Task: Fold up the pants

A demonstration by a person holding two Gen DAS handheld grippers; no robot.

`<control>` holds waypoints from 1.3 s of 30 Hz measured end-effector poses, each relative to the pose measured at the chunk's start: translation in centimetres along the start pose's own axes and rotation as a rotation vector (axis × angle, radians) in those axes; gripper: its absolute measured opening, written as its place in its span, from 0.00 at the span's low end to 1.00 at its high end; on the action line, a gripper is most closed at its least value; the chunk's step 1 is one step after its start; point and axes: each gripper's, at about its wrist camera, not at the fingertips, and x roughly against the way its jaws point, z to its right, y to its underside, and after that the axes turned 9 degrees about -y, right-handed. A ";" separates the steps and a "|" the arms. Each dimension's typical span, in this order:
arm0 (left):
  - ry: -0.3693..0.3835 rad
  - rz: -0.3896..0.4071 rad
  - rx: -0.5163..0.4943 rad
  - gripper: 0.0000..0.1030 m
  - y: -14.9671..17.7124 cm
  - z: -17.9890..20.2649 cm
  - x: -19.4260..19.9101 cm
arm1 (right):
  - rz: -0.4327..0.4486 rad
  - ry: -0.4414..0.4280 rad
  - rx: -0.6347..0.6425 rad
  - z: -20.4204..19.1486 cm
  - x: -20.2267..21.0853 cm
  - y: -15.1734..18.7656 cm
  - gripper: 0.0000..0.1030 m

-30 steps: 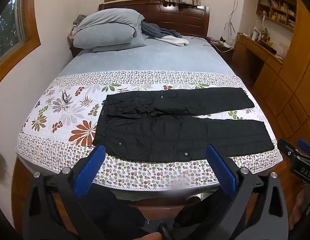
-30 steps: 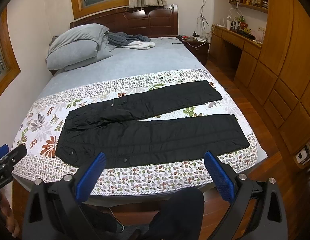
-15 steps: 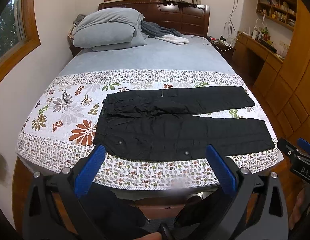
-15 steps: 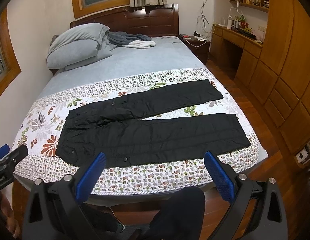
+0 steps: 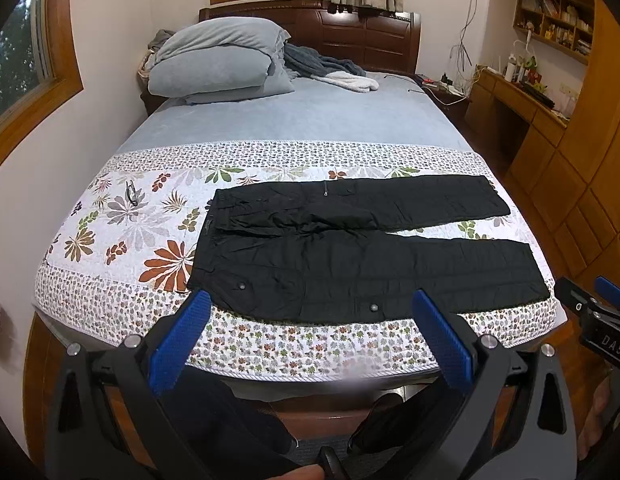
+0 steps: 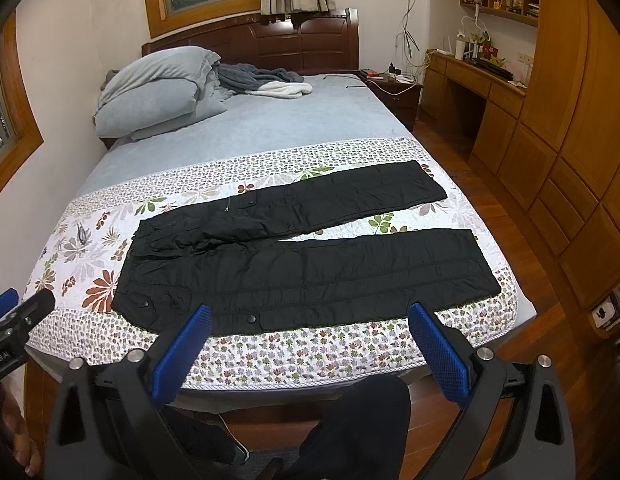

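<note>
Black pants [image 5: 350,252] [image 6: 301,264] lie flat across the foot of the bed, waistband to the left, both legs spread apart and pointing right. My left gripper [image 5: 310,308] hangs open in front of the bed's near edge, short of the pants, nothing between its blue fingers. My right gripper [image 6: 307,320] is also open and empty, held back from the near edge below the lower leg. Each gripper shows at the edge of the other's view: the right gripper [image 5: 594,312] and the left gripper [image 6: 13,320].
A floral quilt [image 5: 121,236] covers the foot of the bed. Grey pillows [image 5: 217,60] and a blanket [image 5: 330,70] lie at the headboard. Glasses [image 5: 130,194] rest on the quilt left of the pants. Wooden cabinets [image 6: 570,140] and a desk [image 6: 470,76] line the right wall. The person's legs [image 6: 350,420] stand below.
Both views have shifted very slightly; the pants sit a touch higher and nearer in frame. Both grippers stay open and the pants have not moved.
</note>
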 end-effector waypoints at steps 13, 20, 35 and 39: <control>0.088 -0.018 0.026 0.97 0.2 -1.1 -1.6 | 0.024 -0.029 0.002 0.3 -0.5 0.0 0.97; 0.376 -0.075 0.196 0.97 1.7 -7.1 -8.3 | 0.035 -0.131 -0.032 3.9 -4.4 0.9 0.97; 0.458 -0.469 0.733 0.97 7.6 -20.7 -39.1 | -0.079 -0.340 -0.425 15.6 -14.5 4.6 0.96; 0.431 -0.506 0.773 0.97 7.8 -21.2 -42.3 | -0.085 -0.338 -0.404 15.8 -15.5 5.2 0.96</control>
